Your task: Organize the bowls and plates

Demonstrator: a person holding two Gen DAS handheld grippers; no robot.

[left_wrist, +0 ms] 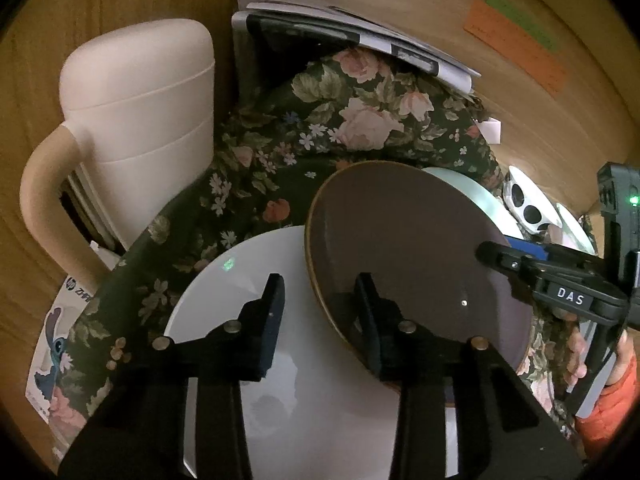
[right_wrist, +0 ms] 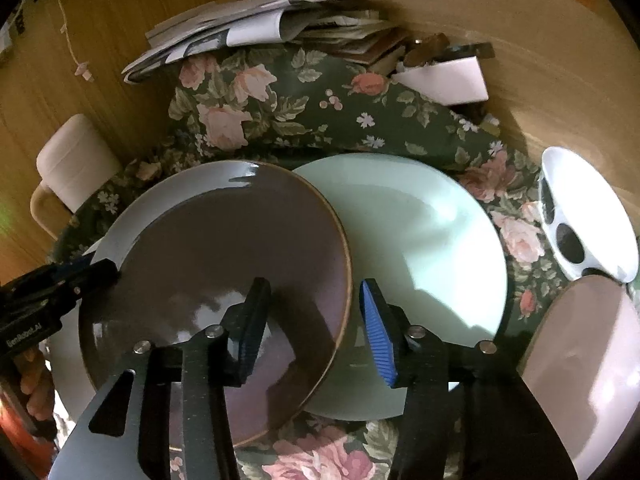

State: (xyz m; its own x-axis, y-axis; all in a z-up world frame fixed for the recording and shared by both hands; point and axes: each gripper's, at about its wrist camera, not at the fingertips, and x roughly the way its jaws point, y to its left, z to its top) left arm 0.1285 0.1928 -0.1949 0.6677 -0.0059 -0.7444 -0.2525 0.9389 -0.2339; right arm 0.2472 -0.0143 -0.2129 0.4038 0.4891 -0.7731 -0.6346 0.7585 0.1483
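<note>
closely set, the left gripper (left_wrist: pixel 320 312) straddles the near rim of the brown plate (left_wrist: pixel 408 248), its jaws narrowed but not plainly pressing. the right gripper (right_wrist: pixel 312 328) straddles the opposite rim the same way. whether either pad touches is hard to tell. both point steeply down. the glossy round plate overlaps a white plate (left_wrist: pixel 224 304) and a pale green plate (right_wrist: pixel 424 248) on floral cloth (left_wrist: pixel 304 120).

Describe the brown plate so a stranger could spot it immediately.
Start at the flowered tablecloth. In its middle three plates overlap; the brown plate lies on top, between the white plate and the pale green plate. It alone is dark, glossy, with a thin golden rim.
</note>
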